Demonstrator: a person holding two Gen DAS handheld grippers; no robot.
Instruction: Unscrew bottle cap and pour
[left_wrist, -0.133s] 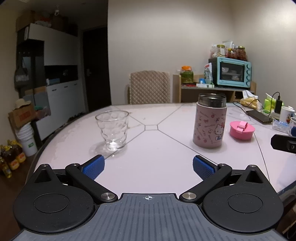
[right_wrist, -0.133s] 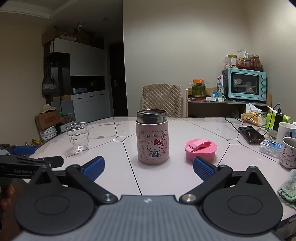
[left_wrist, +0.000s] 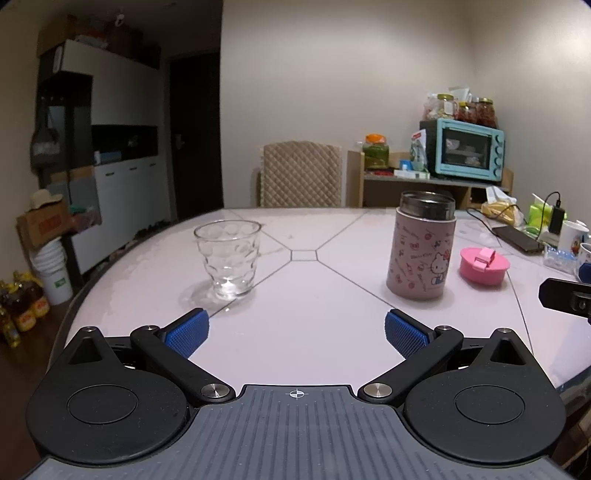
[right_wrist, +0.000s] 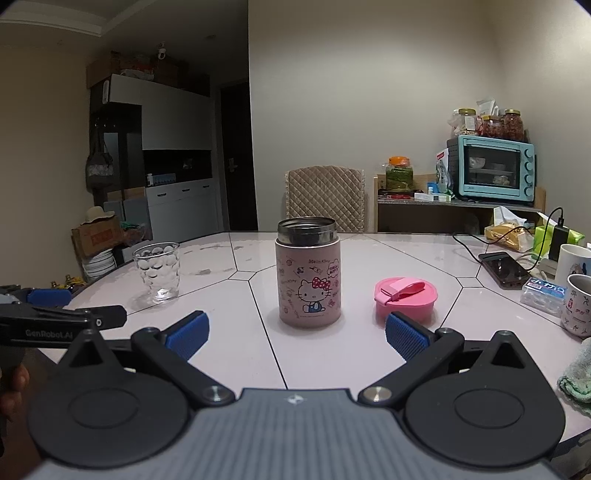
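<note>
— What do we have ahead of our right gripper (right_wrist: 297, 334)?
— Its jaws spread wide. We see the pink flask (right_wrist: 308, 273) upright, uncapped, its pink cap (right_wrist: 405, 297) just beside it, the glass (right_wrist: 158, 271) well apart to the left.

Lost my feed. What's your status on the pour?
Left gripper open, right gripper open, both empty. Pink Hello Kitty flask upright, uncapped; pink lid beside it. Glass empty. Path clear.

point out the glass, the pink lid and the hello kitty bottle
glass (left_wrist: 228, 258), left wrist view, middle of its dimpled wall
pink lid (right_wrist: 405, 300), right wrist view, its front side
hello kitty bottle (right_wrist: 308, 291), right wrist view, printed front
</note>
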